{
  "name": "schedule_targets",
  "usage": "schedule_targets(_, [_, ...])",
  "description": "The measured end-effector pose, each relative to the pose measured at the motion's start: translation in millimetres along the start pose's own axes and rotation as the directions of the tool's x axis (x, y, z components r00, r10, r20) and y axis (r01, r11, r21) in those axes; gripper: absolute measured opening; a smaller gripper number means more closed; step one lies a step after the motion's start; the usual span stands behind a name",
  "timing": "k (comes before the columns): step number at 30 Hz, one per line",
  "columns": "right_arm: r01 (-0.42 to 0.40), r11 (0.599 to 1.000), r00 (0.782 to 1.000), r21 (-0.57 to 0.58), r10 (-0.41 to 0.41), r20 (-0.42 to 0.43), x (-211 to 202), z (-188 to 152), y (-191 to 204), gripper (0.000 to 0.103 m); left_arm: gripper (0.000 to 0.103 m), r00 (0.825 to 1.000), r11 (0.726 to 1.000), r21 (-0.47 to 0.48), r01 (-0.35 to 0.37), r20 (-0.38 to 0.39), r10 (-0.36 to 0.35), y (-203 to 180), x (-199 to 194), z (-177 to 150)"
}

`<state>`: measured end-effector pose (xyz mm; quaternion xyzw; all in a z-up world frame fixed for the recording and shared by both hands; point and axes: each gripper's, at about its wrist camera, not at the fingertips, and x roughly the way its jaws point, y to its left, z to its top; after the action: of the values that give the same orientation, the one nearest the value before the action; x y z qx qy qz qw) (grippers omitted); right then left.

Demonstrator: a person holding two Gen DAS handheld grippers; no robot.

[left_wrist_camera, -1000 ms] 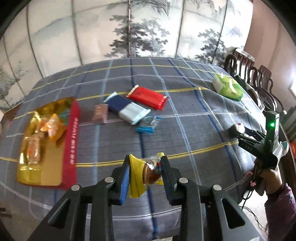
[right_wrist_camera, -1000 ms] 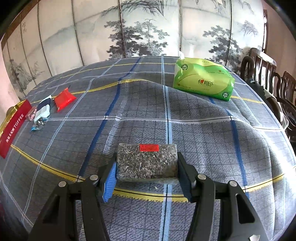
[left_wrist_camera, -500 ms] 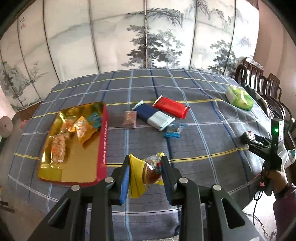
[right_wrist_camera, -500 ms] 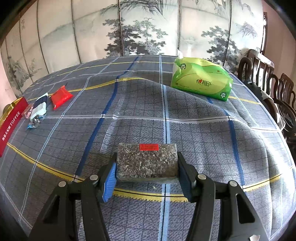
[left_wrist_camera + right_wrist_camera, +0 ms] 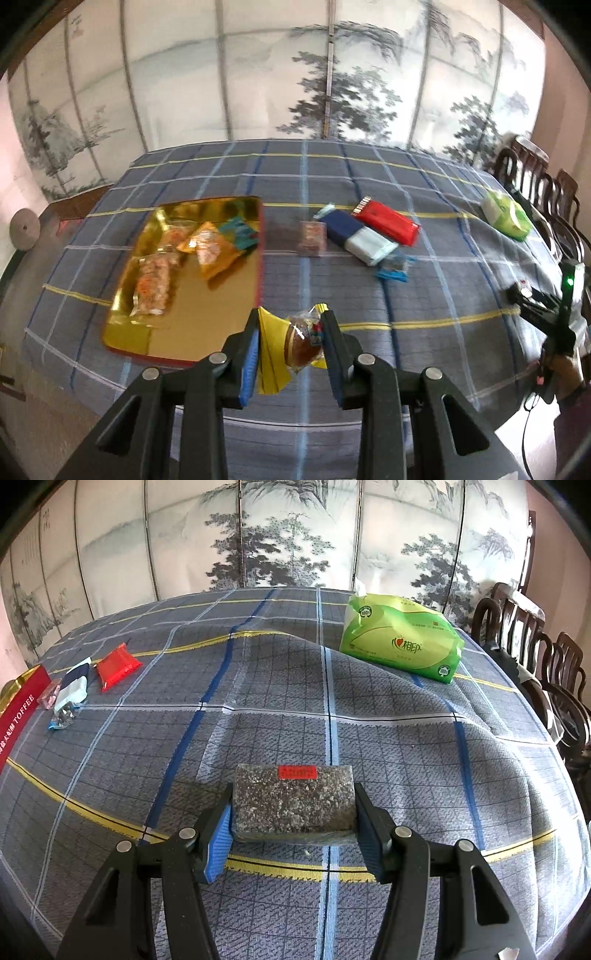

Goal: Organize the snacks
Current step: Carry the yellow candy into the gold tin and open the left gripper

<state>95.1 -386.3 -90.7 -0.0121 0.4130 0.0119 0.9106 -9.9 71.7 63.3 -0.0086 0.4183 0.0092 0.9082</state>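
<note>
My left gripper point(image 5: 291, 347) is shut on a small wrapped cake point(image 5: 301, 345) in clear and yellow film, held above the table's near edge, just right of the gold tray point(image 5: 225, 280). That tray has a red rim and holds several orange and teal snack packs point(image 5: 208, 245). My right gripper point(image 5: 293, 823) is shut on a speckled grey-brown snack bar point(image 5: 295, 799) with a red label, above the checked cloth. Loose on the cloth lie a red pack point(image 5: 388, 219), a blue-and-white pack point(image 5: 356, 234), a small brown pack point(image 5: 312, 238) and a clear blue-ended candy point(image 5: 393, 267).
A green tissue pack point(image 5: 400, 644) sits at the far right of the table, where the cloth is rucked up. Dark wooden chairs point(image 5: 532, 653) line the right side. A painted folding screen point(image 5: 295, 74) stands behind. The red tray side point(image 5: 18, 716) reads TOFFEE.
The left gripper has swung left with the cake, so the gold tray now lies much nearer the middle of its view. The right gripper has kept still with its bar.
</note>
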Motion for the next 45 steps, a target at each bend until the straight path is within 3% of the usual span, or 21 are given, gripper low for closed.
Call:
schedule_targets(9, [0.000, 1.000, 1.000, 0.000, 0.000, 0.000, 0, 0, -1, 0.055, 0.031, 0.996, 0.983, -0.160, -0.094, -0.024, 0.091, 87, 16, -2])
schedule_targets(16, [-0.001, 1.000, 1.000, 0.001, 0.001, -0.001, 0, 1, -1, 0.055, 0.031, 0.991, 0.971, -0.197, -0.135, -0.043, 0.129, 128, 38, 2])
schedule_targets(25, [-0.001, 1.000, 1.000, 0.001, 0.001, -0.002, 0, 1, 0, 0.055, 0.032, 0.991, 0.981, -0.139, -0.134, -0.045, 0.129, 125, 75, 15])
schedule_targets(45, [0.000, 1.000, 1.000, 0.002, 0.000, -0.003, 0, 2, -1, 0.055, 0.036, 0.982, 0.975, -0.143, -0.170, -0.108, 0.156, 136, 133, 38])
